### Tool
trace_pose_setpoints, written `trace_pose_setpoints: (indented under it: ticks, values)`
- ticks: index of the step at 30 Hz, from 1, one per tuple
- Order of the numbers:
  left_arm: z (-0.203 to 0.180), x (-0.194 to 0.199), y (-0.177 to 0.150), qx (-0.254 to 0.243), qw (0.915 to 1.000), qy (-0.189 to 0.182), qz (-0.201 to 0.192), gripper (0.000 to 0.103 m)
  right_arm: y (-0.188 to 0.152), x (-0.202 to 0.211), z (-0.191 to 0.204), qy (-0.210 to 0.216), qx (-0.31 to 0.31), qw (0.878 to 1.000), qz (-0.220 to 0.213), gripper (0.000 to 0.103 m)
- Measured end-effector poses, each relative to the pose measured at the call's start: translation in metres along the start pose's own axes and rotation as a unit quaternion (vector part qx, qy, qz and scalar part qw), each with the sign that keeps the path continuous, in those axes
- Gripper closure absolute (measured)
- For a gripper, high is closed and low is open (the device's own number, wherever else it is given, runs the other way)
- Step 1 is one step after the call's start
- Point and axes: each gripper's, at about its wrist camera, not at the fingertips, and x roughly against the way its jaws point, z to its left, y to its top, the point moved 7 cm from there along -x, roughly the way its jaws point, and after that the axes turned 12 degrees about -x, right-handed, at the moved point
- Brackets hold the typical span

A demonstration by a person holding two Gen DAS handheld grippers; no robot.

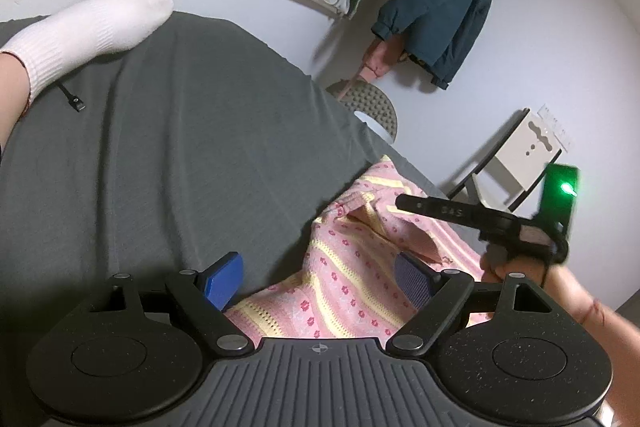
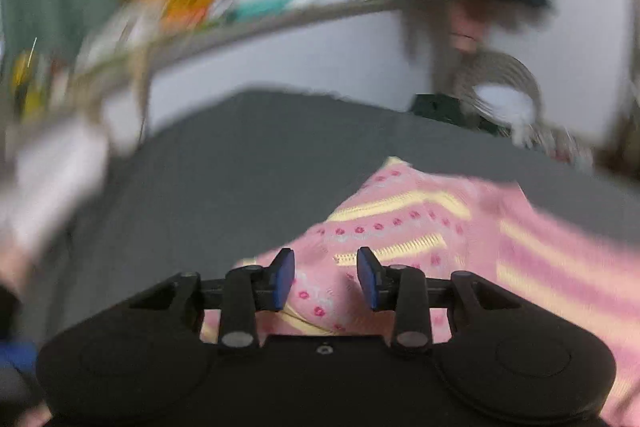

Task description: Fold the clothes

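Your pink knit garment (image 1: 352, 267) lies at the lower right of the left wrist view, on the grey bed sheet (image 1: 180, 147), partly bunched, with a cuff or flap turned up near its middle. Your left gripper (image 1: 320, 283) stands wide open over its near edge and holds nothing. Your right gripper (image 2: 326, 277) is partly open above the fabric, and the pads do not press on it, so the cloth is free. I judge that you are between two folds: one grasp is finished, the next is not yet taken. The next move calls for choosing an edge or a sleeve, closing both grippers on it and bringing it flat over the body of the garment
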Motion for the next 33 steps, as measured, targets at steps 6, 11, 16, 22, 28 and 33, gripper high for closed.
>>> trace_pose_setpoints:
  ticks: [6,11,16,22,28,33]
  values:
    - [0.001,-0.004,0.001,-0.006,1.0000,0.003,0.003,0.020,-0.006,-0.008,-0.013,0.028,-0.001,0.995,0.094,0.097]
    - [0.001,-0.003,0.002,0.003,1.0000,0.001,0.001,0.020,-0.032,0.035,0.008,0.108,0.071,0.985,0.111,0.101]
    - [-0.002,-0.003,0.000,0.001,1.0000,-0.004,0.002,0.020,-0.045,0.052,0.012,0.107,0.128,0.976,0.138,0.098]
    - [0.000,-0.006,-0.002,0.006,0.9999,-0.001,0.010,0.020,-0.021,0.047,0.028,0.082,0.138,0.983,0.088,0.058]
    - [0.001,-0.007,-0.002,0.000,0.9999,0.003,0.012,0.020,-0.003,0.005,0.008,0.101,-0.095,0.983,0.123,0.060]
    - [0.004,-0.007,-0.001,0.005,0.9999,0.003,0.011,0.020,-0.012,0.006,-0.003,0.143,-0.172,0.968,0.109,0.100]
